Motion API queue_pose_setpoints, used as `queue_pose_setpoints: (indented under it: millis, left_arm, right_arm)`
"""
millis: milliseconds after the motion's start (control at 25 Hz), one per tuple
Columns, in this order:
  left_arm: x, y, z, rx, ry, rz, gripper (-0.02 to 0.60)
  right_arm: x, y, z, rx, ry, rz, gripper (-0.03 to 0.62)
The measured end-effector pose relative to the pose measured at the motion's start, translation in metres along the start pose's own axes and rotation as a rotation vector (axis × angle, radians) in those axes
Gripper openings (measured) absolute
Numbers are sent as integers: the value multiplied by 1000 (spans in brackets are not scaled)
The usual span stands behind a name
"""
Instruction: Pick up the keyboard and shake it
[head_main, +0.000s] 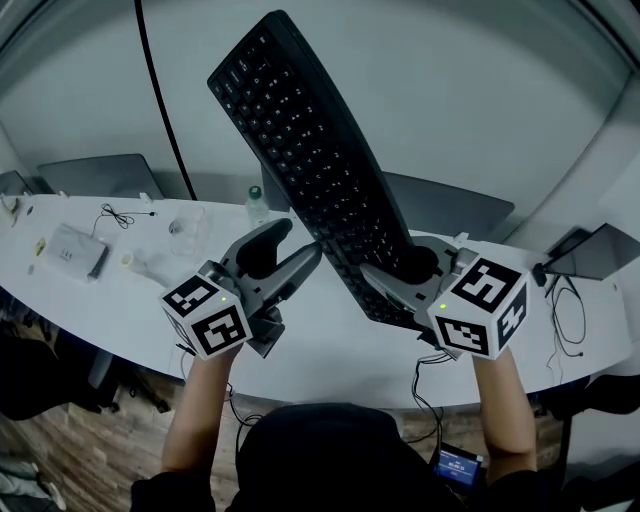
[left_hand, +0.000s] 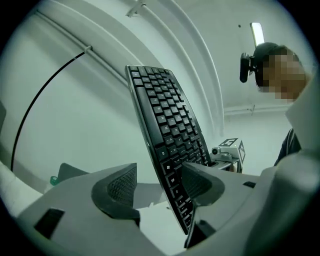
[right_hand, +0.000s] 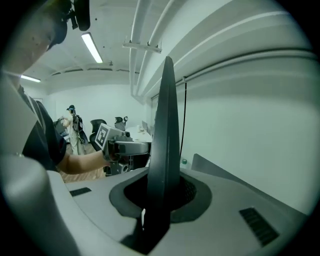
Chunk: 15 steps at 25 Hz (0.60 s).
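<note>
Keyboard stands tilted above the bench, pinched at its lower end by my right tongs for shaking; my left tongs gape around its edge, gripping nothing.

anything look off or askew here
The keyboard is up off the desk, standing nearly on end and leaning. Only the right gripper clamps it, at its lower end; the left gripper has its jaws apart around the edge.
</note>
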<state>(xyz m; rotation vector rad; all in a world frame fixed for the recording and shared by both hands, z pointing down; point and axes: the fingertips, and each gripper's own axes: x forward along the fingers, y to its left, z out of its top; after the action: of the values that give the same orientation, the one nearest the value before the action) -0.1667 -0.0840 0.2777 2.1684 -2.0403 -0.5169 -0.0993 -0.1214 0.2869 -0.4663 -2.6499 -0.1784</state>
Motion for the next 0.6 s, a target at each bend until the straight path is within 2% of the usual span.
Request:
queue_pose_setpoints:
  millis: [320, 600]
  left_arm:
    - [-5, -15, 6, -145, -69, -163, 302]
    - [5, -29, 12, -229, -107, -288, 302]
  right_arm:
    - [-2, 21, 6, 98, -76, 181, 84]
    - [-2, 28, 9, 144, -118, 304, 84]
